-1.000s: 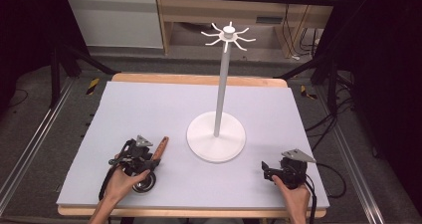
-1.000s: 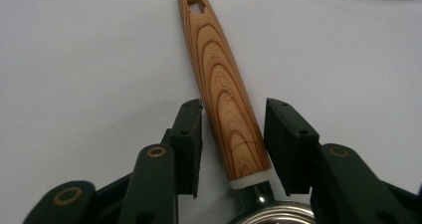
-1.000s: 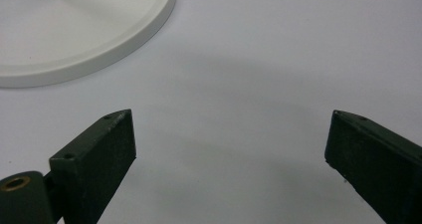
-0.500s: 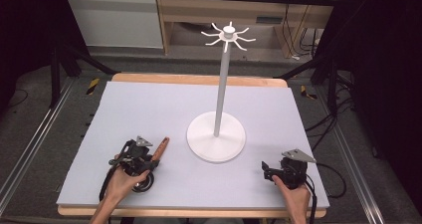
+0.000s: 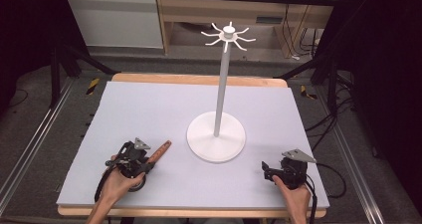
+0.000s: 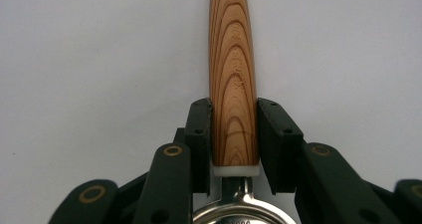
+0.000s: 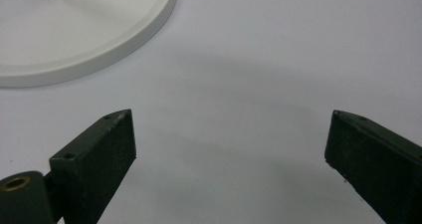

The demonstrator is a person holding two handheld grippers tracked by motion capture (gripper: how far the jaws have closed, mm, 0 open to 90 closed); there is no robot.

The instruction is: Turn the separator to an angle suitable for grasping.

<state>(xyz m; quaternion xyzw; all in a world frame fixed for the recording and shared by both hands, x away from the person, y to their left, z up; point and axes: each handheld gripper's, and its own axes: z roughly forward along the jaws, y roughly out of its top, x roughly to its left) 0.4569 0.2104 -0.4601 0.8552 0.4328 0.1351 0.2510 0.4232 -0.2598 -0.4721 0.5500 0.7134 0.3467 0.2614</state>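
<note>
The left tongs (image 6: 233, 134) grip a wooden handle (image 6: 233, 74) left of the stand (image 5: 216, 134); the right tongs (image 7: 229, 159) gape empty. Gripped at its very end, the handle could pivot when lifted.

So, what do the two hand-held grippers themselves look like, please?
Both are black. The left hand-held gripper and right hand-held gripper each carry a grey three-cornered plate on top and trail a black cable. Their flat jaws have brass-coloured pivot rings. No sleeves are visible.

White stand (image 5: 216, 134) blocks table (image 5: 149, 104) centre; far and left areas open.
</note>
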